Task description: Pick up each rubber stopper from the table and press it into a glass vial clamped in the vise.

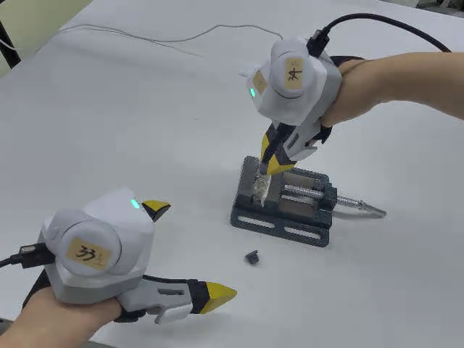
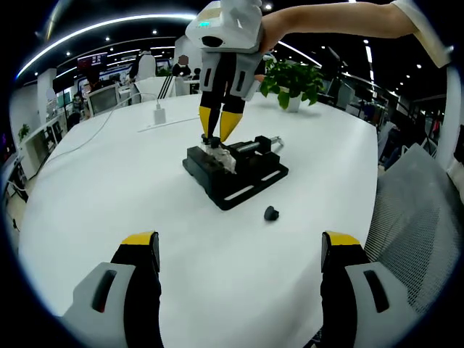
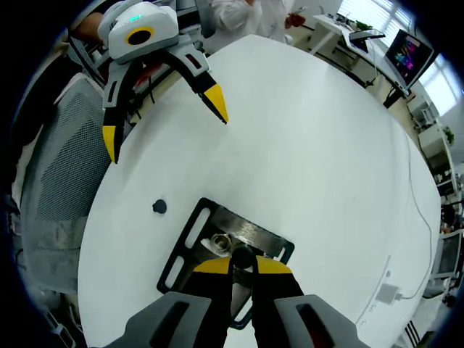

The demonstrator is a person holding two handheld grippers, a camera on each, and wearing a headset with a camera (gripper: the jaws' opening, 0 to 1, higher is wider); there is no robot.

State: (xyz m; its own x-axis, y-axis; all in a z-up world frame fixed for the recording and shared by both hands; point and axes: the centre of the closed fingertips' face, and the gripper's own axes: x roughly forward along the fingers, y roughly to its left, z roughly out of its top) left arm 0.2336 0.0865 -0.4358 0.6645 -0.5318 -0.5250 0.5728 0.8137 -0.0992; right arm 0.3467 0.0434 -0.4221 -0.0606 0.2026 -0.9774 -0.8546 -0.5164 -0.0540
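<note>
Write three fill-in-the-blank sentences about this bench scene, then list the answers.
The left gripper has ___ jaws.
The right gripper is shut on a dark rubber ___ above the dark metal vise.
On the white table near the vise lies ___ loose stopper.
Missing: open; stopper; one.

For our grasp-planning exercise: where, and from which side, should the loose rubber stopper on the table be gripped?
Probably grip the stopper across its sides from straight above: it is small and low, alone on the table, clear of the vise.

White table [image 2: 109, 181], potted plant [image 2: 293, 80], mesh chair [image 2: 413, 210], ceiling lights [image 2: 109, 25]
</note>
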